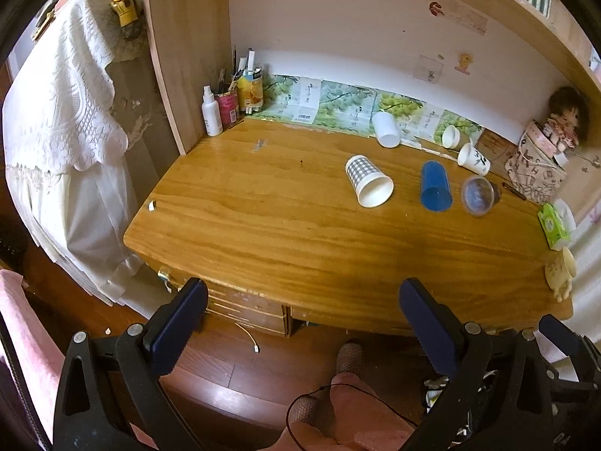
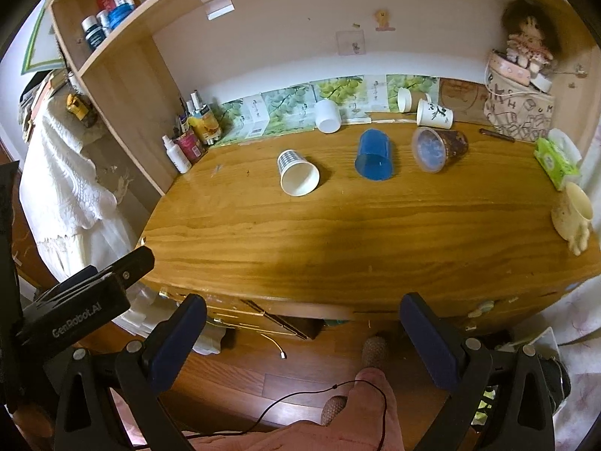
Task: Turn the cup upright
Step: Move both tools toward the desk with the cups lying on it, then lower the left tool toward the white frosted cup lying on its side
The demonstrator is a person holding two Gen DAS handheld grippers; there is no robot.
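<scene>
— Left wrist view first: what are the tongs doing?

— The left gripper has its blue pads spread wide with nothing between them, hanging off the near edge of the wooden desk. In the other view the right gripper is just the same, spread and holding nothing, also short of the desk's front edge.

— And the cups?

— All lying on their sides. Taking the blue cup as the marker: it rests mid-desk, mouth facing the near edge. Just left of it lies the checked paper cup, mouth also toward us. Just right of it lies the clear lidded cup. Behind it, near the back wall, a plain white cup lies tipped, and further right a white mug with a leaf print.

— Anything else?

— Far right of the blue cup, a green tissue pack; far left, a white spray bottle.
</scene>
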